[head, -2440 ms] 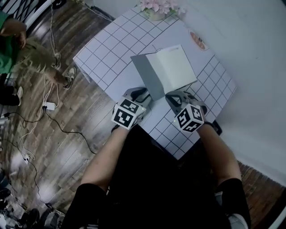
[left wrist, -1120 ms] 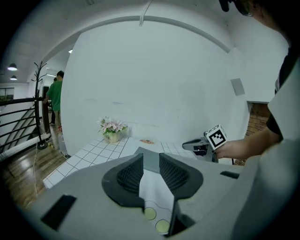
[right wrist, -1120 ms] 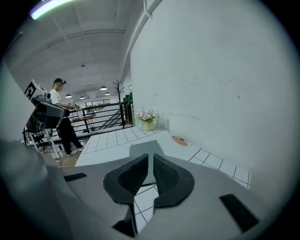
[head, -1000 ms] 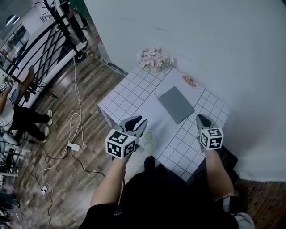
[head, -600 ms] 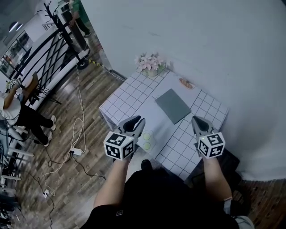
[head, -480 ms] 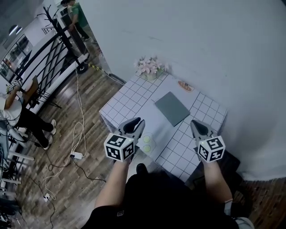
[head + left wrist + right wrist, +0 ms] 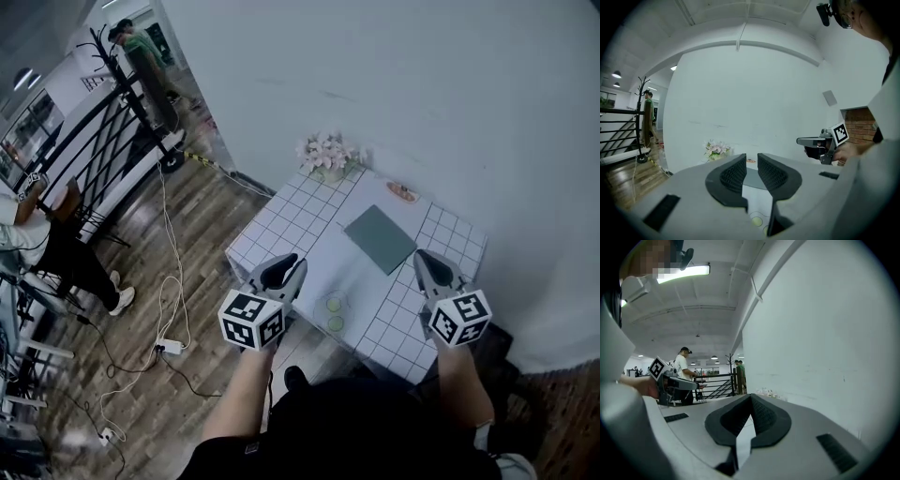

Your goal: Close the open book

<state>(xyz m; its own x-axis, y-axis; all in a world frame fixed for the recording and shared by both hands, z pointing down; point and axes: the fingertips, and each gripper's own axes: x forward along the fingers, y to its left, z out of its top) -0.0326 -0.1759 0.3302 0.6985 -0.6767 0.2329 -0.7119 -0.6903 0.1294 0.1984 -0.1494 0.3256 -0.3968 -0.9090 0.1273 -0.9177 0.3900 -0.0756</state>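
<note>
Where the grippers stand: both are held level above the near edge of the table (image 7: 281, 225), touching nothing.
Left gripper (image 7: 283, 270): jaws stand slightly spread, with a narrow gap. Nothing is between them.
Right gripper (image 7: 428, 264): jaws are pressed together tip to tip, pinching nothing.
Green discs (image 7: 334, 313): two small pale round items lie below and between the grippers, nearer the left one. What they are cannot be told.
Book (image 7: 380, 238): it lies flat on the table, ahead of and below both grippers, between their lines of aim and nearer the right gripper's. The grey cover faces up and no page shows. It is well apart from either gripper.
Dish (image 7: 403, 193): a small dish sits just beyond the book, ahead of the right gripper.
Flowers (image 7: 326, 152): these stand at the far corner, ahead of the left gripper.
Step in hand: judged complete, since the book reads as closed and both grippers are clear of it.
Next move: judged to call for no further contact. If the cover has sprung up at one edge, press down lightly with the shut right gripper.
</note>
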